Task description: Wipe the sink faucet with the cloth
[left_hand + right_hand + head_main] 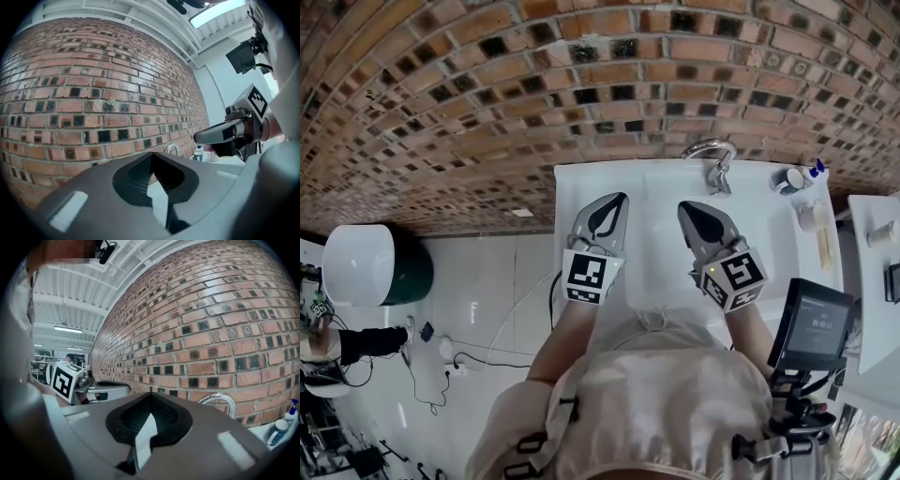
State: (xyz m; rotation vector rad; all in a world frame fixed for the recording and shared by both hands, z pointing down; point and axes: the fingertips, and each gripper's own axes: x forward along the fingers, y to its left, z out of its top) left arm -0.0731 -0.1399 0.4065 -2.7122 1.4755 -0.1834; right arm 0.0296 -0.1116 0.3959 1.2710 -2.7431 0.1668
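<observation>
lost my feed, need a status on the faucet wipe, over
Shut and empty: left claw, right claw, both above the sink. Ahead, faucet untouched; cloth not in view. Nothing blocking.

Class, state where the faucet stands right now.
In the head view the faucet stands at the sink's far edge, by the brick wall, beyond the right gripper.

The white sink counter (581, 187) is carrying the faucet (715, 164) at its back edge, a cup (794, 178) and bottle (817, 170) sitting toward its back right corner.
</observation>
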